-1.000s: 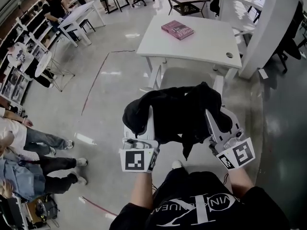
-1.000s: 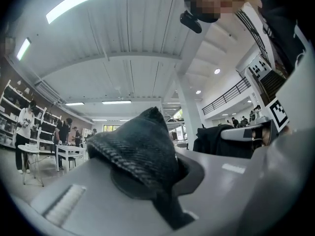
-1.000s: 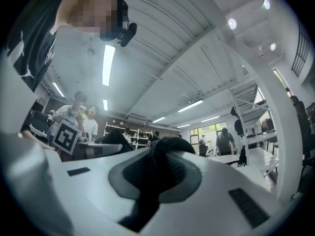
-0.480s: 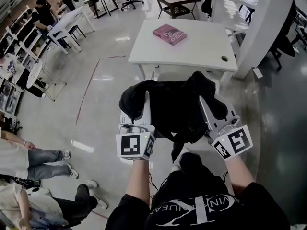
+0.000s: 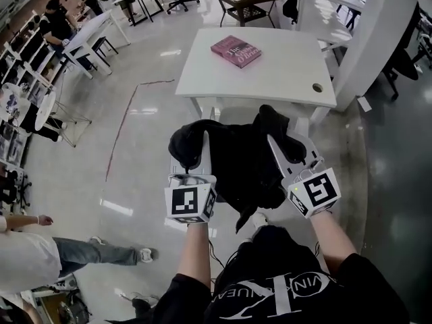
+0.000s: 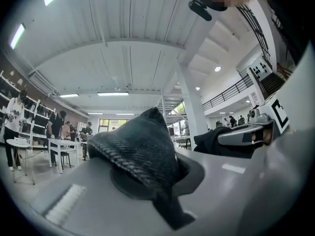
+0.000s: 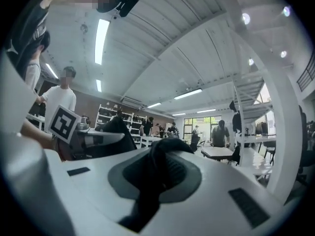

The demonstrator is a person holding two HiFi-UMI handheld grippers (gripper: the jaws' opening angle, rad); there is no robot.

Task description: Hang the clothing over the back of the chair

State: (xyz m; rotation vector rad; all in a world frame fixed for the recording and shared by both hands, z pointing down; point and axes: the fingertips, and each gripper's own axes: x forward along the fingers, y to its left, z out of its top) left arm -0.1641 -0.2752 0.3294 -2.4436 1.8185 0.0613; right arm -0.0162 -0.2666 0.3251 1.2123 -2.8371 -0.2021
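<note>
While each hand holds its tool out level in front of the person, the left gripper [image 5: 204,140] is clamped on a fold of the black clothing [image 5: 239,164], and the left gripper view shows ribbed dark cloth pinched tight between its jaws. The right gripper [image 5: 271,140] is likewise closed on a bunch of the same cloth. The clothing is held in the air between the two, with its long axis running across from one gripper to the other and its bulk sagging below and towards the person. Straight ahead, past both sets of tips, stands a white table [image 5: 290,73] with a red book [image 5: 235,51] on it. White uprights show just under its near edge, but the cloth covers much of that spot, so I cannot tell whether a chair back is among them. Both hands look equally close to that spot, so the coming drape likely needs them to travel forward together, keeping the cloth spread crosswise.
</note>
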